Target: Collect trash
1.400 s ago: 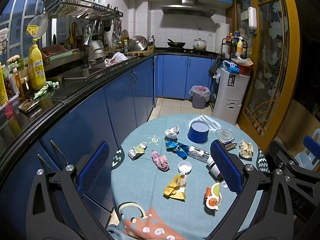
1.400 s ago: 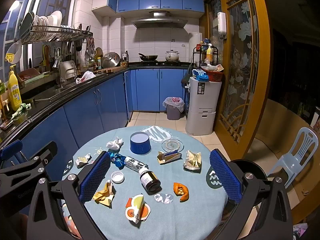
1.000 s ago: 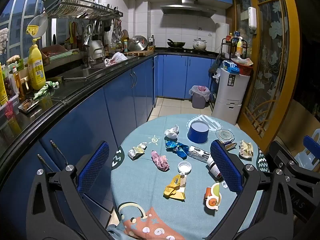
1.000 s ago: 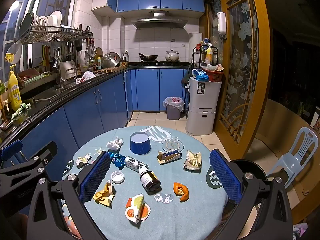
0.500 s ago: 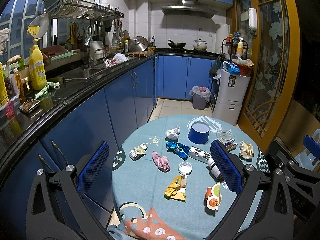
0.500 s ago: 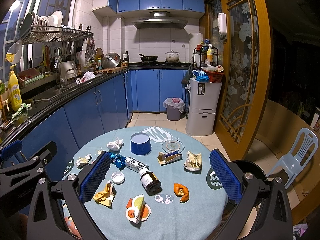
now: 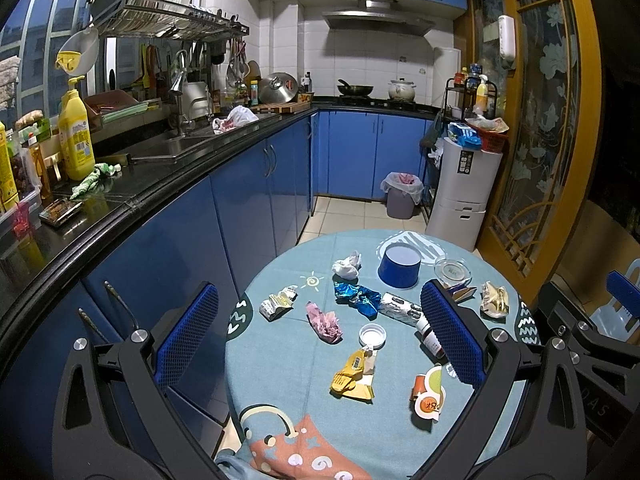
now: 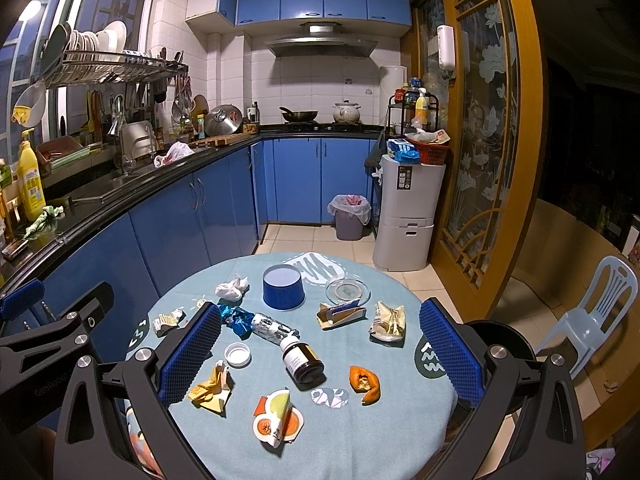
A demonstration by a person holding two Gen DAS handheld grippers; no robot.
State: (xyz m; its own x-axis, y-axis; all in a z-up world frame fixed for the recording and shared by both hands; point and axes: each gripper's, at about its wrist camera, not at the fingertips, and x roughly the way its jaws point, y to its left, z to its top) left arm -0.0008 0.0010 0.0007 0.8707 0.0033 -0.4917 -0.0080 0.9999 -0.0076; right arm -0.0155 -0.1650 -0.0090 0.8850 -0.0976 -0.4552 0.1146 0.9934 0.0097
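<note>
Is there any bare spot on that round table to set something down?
Yes: the near right of the teal tablecloth, between the orange peel and the edge. The middle is crowded around the brown glass bottle and white cap.

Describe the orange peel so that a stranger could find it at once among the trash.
Look at the round table with the blue-green cloth. Near its front right part, just right of the brown bottle lying on its side, lies the orange peel. It is the only curled, bright orange scrap; the pieces around it are paper or foil wrappers.
</note>
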